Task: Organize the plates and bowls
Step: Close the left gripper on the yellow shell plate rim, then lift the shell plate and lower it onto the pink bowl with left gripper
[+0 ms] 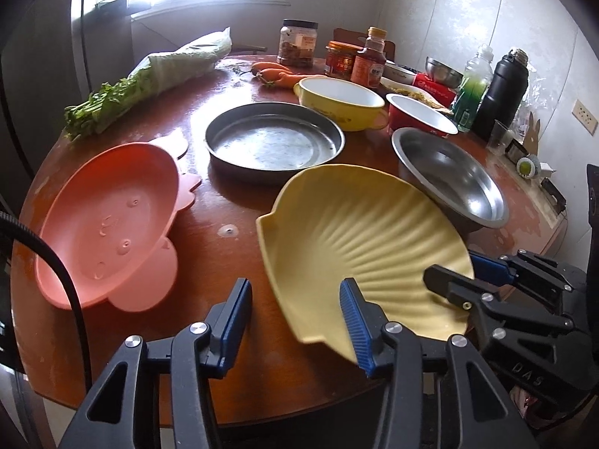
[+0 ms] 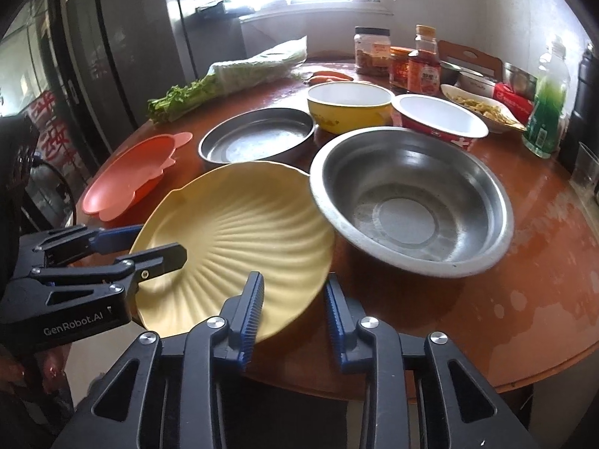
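Straddling opposite rims of the yellow shell plate (image 1: 359,247), just beside the steel bowl (image 1: 449,183) near the table (image 1: 232,202) edge, your left gripper (image 1: 295,288) and right gripper (image 2: 293,280) sat part-closed, probably for a two-handed lift; whether either was actually pinching it, I couldn't tell.

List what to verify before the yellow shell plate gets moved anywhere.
1. Left gripper fingers straddle the yellow shell plate rim: ok.
2. Right gripper fingers straddle the rim on the other side: ok.
3. Both sets of fingers pressing firmly on the plate: cannot tell.
4. Plate free of the steel bowl: cannot tell. Their rims overlap in both views.
5. Plate empty, nothing to spill: ok.
6. Steel pan and pink plate empty, if either is the stacking spot: ok.
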The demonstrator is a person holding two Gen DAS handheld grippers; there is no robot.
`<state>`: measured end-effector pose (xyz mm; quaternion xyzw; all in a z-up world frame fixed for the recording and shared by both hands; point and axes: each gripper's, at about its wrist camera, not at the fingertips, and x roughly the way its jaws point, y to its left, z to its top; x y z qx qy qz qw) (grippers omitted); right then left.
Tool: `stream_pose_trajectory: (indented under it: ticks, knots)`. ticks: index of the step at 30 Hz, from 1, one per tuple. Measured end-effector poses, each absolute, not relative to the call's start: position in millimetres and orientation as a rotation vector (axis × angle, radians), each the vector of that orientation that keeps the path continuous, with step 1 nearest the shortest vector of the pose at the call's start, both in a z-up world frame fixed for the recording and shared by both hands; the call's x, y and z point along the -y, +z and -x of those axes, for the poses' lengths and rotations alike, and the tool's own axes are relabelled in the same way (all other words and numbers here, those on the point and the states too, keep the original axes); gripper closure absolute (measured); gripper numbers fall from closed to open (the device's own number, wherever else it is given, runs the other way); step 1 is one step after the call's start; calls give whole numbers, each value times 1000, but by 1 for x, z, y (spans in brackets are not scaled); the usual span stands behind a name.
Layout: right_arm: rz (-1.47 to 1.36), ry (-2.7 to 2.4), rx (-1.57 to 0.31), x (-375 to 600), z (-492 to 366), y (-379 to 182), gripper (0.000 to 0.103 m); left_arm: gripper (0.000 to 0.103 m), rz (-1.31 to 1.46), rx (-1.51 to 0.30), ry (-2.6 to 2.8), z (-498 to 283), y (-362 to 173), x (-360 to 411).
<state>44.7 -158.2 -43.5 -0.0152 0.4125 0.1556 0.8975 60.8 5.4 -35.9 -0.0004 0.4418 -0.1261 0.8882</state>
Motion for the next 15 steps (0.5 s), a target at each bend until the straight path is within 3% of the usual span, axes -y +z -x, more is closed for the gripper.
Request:
stream_pose_trajectory:
  ticks: [5,15]
  knots:
    - [49,311,-847,156,-45,-44,71,69,-25,-901,-258,-60,-36,1]
    - [47,304,-837,153,-43,-41,72,71,-3,-885,-247,-57,-35,-6]
